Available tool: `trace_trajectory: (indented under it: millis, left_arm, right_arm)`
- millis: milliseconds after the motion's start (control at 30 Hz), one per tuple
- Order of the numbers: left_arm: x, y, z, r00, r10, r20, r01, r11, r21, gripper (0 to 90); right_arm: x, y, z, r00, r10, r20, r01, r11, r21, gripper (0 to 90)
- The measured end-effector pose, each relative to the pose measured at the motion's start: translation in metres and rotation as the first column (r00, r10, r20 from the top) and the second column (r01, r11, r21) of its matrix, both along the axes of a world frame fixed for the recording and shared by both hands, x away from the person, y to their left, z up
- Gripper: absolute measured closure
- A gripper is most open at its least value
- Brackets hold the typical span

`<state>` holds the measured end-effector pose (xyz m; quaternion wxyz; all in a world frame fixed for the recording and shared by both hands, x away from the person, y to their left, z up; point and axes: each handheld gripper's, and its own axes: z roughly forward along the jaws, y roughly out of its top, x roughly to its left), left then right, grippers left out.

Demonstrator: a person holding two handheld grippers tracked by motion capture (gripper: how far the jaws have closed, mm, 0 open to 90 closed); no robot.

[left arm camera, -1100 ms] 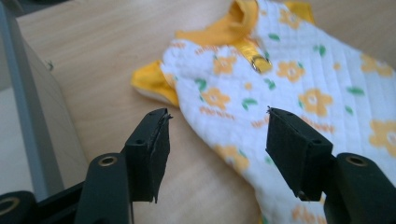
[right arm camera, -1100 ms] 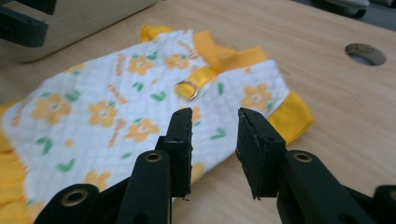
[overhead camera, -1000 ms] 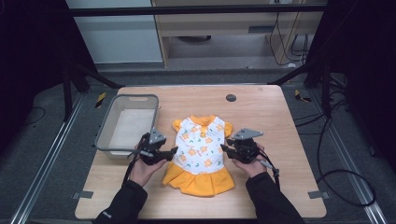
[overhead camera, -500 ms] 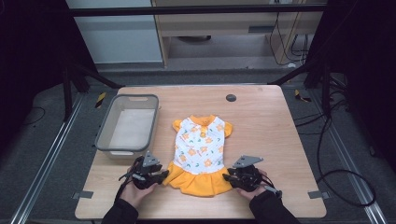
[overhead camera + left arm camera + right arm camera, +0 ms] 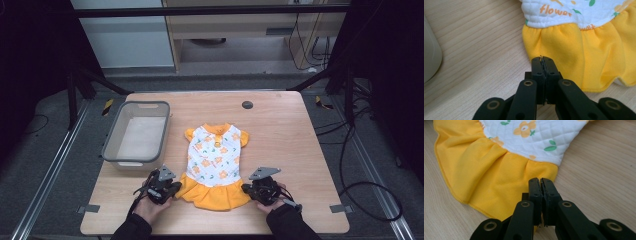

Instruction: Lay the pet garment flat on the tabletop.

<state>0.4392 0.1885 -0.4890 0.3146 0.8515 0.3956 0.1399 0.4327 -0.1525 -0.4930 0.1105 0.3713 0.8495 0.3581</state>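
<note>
A small dress (image 5: 216, 155) lies flat on the wooden table (image 5: 285, 135), with a white flower-print top and a yellow skirt toward the person. My left gripper (image 5: 175, 189) sits at the skirt's left corner. In the left gripper view its jaws have just been closing and my left gripper (image 5: 542, 58) stands shut, tips pinching the yellow hem (image 5: 579, 50). My right gripper (image 5: 246, 189) is at the skirt's right corner. Its jaws have also just been closing, and in the right gripper view my right gripper (image 5: 540, 180) is shut with yellow fabric (image 5: 499, 177) between and under them.
A grey plastic bin (image 5: 112, 150) stands on the table's left side, close to the left gripper. A small black disc (image 5: 247, 105) sits near the far edge. Bare wood lies to the right of the dress. Both hands rest near the table's front edge.
Both hands came down the dress's sides toward the near edge and sank to the skirt's corners. Both pairs of jaws closed onto the yellow hem.
</note>
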Motion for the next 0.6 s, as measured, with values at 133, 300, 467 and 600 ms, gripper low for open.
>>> trace_trajectory:
  millis: [133,300,467,600]
  left_arm:
    - [-0.001,0.000,0.001,1.0000,0.000,0.009,0.000,1.0000,0.002,90.0]
    - [-0.003,0.003,0.006,0.9994,-0.001,0.034,0.001,1.0000,-0.005,90.0]
    - [-0.006,0.000,0.002,0.9999,-0.013,0.006,0.013,0.9999,-0.003,90.0]
    - [-0.013,0.000,0.007,0.9983,-0.030,0.050,0.030,0.9995,-0.006,89.1]
  right_arm:
    - [0.001,-0.007,0.004,0.9998,-0.019,0.006,0.019,0.9998,0.011,87.4]
    - [0.004,-0.019,0.008,0.9982,-0.059,0.009,0.059,0.9982,0.012,87.3]
    - [0.006,-0.024,0.005,0.9972,-0.074,0.004,0.074,0.9969,-0.024,86.0]
    - [0.004,-0.024,0.007,0.9976,-0.063,0.028,0.064,0.9977,-0.022,81.7]
